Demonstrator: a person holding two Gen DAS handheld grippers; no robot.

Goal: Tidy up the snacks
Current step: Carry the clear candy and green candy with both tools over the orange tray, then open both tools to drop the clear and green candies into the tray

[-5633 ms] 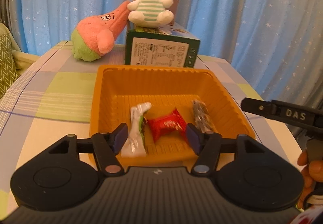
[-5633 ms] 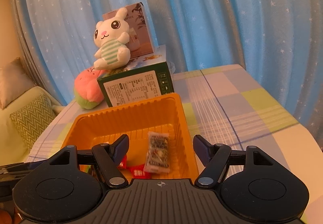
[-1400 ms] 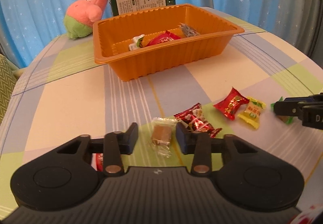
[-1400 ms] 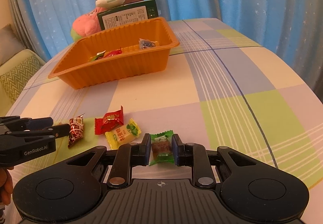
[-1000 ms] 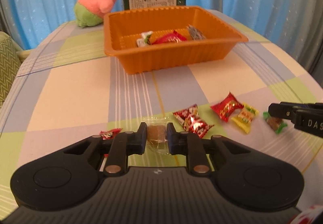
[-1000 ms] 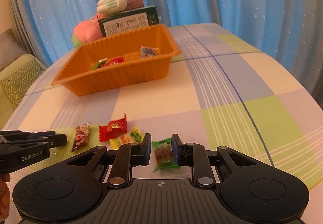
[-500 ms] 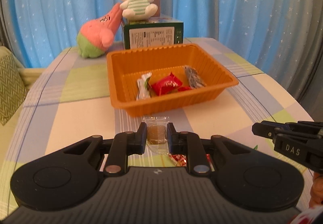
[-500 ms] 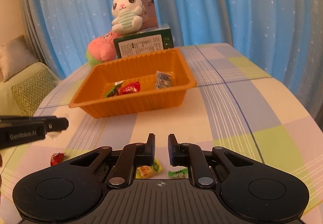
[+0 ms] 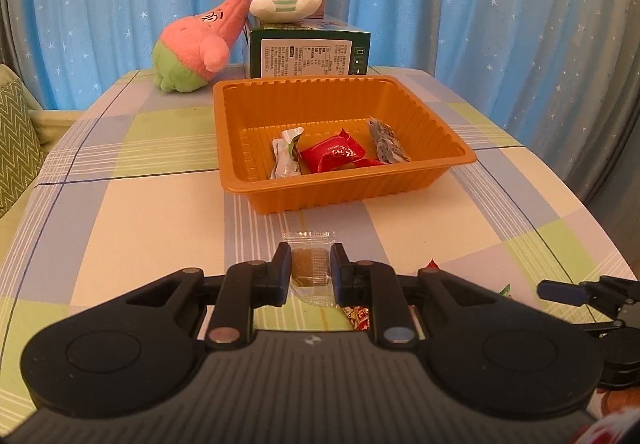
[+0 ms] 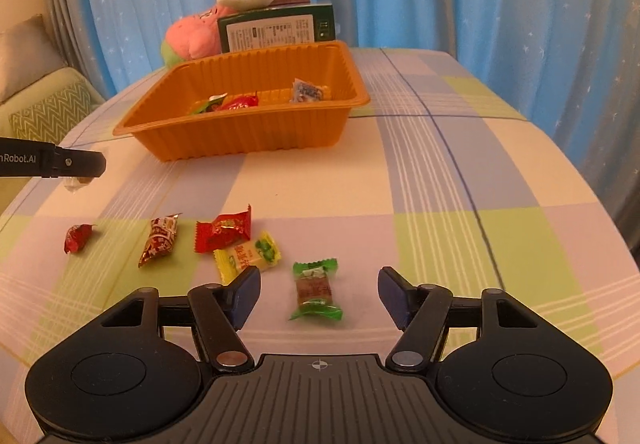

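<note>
Spanning both views, the checked table (image 10: 420, 180) offers broad open cloth between the grippers and the orange tray (image 9: 340, 192), which sits toward the far end with its long axis across the view; its near wall faces both tools. Behind it stand a green box (image 9: 310, 54) and two plush toys, clear of any approach. The tray already holds three wrapped snacks.

Left gripper (image 9: 310, 271): jaws narrow, clamped on a clear-wrapped brown candy (image 9: 309, 269), raised above the cloth, tray straight ahead. Judged the nearer hand for a drop over the near wall.

Right gripper (image 10: 318, 294): jaws have just been opening and stand wide; the green-wrapped candy (image 10: 316, 290) lies on the cloth between them, untouched, its long axis running away from the tool. Just to its left lie a yellow candy (image 10: 246, 257) and a red candy (image 10: 224, 230), touching each other; two more red-wrapped pieces sit further left. Judged crowding: little room beside the left fingertip.
</note>
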